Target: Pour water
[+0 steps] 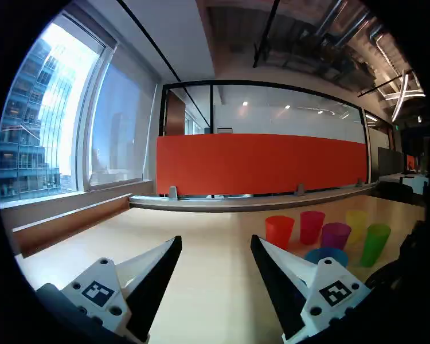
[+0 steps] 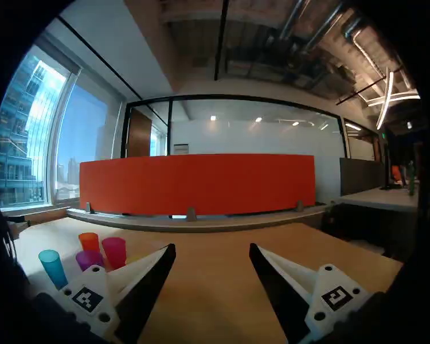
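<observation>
Pale tabletop (image 1: 215,286) carries a cluster of coloured cups (image 1: 335,234), right of the left gripper (image 1: 215,238), which like the right gripper (image 2: 212,246) gapes empty; likely light, slick, squashable plastic, best pinched mid-wall.

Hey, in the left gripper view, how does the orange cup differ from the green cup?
The orange cup is orange, the green cup lime green. The orange cup stands at the left end of the group, the green cup at the right end. The green cup looks nearer the camera than the orange cup. Both stand upright on the wooden table, with the same tapered shape.
</observation>
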Demonstrator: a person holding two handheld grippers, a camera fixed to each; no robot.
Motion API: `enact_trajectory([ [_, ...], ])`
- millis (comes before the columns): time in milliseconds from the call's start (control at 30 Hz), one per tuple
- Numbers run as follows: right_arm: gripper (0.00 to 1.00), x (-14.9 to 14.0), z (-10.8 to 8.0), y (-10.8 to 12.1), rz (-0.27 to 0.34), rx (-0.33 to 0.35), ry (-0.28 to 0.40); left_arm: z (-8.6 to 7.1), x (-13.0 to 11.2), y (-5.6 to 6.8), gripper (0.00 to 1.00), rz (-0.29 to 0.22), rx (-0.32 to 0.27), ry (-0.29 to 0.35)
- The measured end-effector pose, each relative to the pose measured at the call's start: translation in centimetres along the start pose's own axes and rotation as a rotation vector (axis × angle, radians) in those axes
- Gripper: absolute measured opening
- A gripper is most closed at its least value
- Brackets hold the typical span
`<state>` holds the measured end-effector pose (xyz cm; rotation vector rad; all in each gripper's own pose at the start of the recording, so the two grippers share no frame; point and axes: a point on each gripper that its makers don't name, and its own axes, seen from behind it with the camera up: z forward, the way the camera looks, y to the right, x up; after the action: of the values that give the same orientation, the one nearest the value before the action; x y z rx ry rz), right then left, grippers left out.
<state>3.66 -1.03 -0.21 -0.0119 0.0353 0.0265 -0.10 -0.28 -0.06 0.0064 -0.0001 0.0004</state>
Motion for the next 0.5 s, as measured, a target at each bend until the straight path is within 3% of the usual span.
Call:
enact_trajectory([
  [267, 0.99, -0.6, -0.2, -0.3, 0.014, 0.021, 0.009, 0.0, 0.0, 0.0, 0.88, 0.000, 0.000, 0.000],
  [500, 0.99, -1.8, 0.0, 0.2, -0.012, 0.013, -0.003, 0.0, 0.0, 0.0, 0.88, 0.000, 0.000, 0.000],
])
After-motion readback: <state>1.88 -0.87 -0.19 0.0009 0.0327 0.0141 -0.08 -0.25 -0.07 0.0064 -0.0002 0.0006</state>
